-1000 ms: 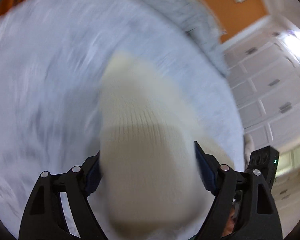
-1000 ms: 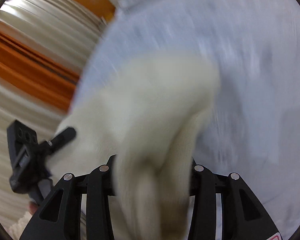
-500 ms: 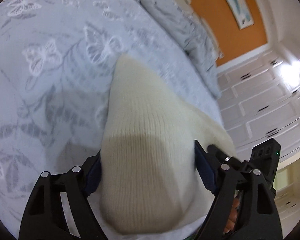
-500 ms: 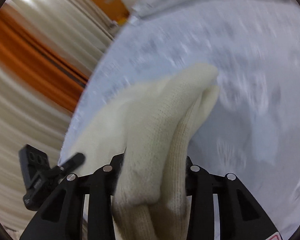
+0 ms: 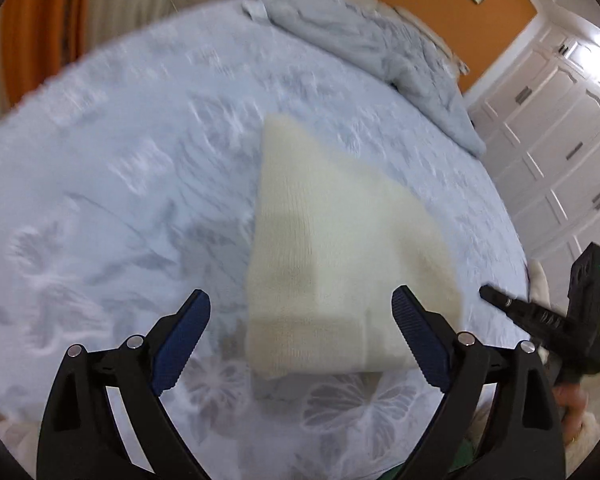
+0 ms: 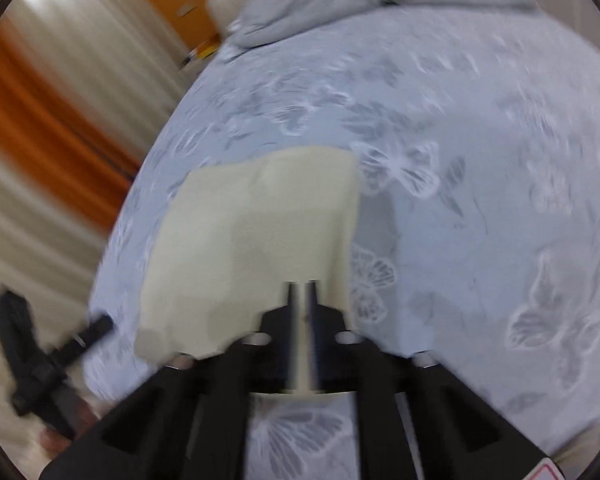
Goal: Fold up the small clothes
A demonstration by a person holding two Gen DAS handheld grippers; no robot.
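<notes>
Lying flat on the bedspread, one folded cream knit garment sits just beyond the left gripper, whose jaws have just been opening and stand spread with nothing pressed between them. The right gripper has just closed, its fingers pressed together above the garment's near edge, gripping nothing visible. One rumpled grey blanket lies farther back.

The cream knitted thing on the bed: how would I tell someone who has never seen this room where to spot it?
Find the big bed under its pale blue bedspread patterned with butterflies. The cream knit garment lies folded flat in the middle of it. The crumpled grey blanket up by the headboard is the only other cloth, so go for the small, smooth, ribbed cream piece.
</notes>
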